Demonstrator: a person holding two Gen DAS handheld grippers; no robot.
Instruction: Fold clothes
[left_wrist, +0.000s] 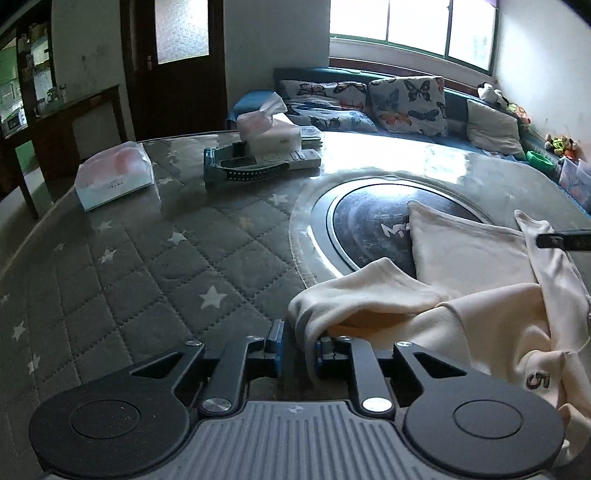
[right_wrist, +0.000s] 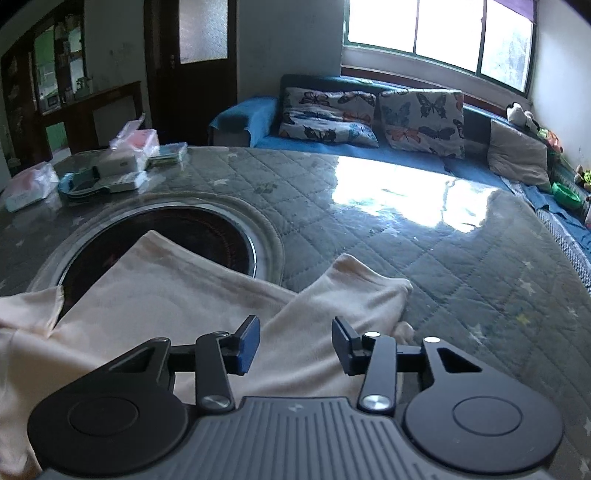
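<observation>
A cream garment (left_wrist: 480, 317) with a "5" mark lies crumpled on the quilted grey table cover (left_wrist: 147, 266), partly over the round black hotplate (left_wrist: 373, 225). My left gripper (left_wrist: 298, 345) is open; a fold of the garment hangs between its fingers and touches the right finger. In the right wrist view the same garment (right_wrist: 166, 291) is spread flat, one sleeve (right_wrist: 354, 291) pointing right. My right gripper (right_wrist: 295, 345) is open just above the cloth near that sleeve. Its dark fingertip (left_wrist: 561, 240) shows at the right edge of the left wrist view.
Two tissue packs (left_wrist: 114, 177) (left_wrist: 267, 131), a remote and a blue-black strap tool (left_wrist: 243, 166) lie at the table's far left. A blue sofa with butterfly cushions (right_wrist: 421, 118) runs behind the table under the window. The hotplate (right_wrist: 166, 229) sits in a round cut-out.
</observation>
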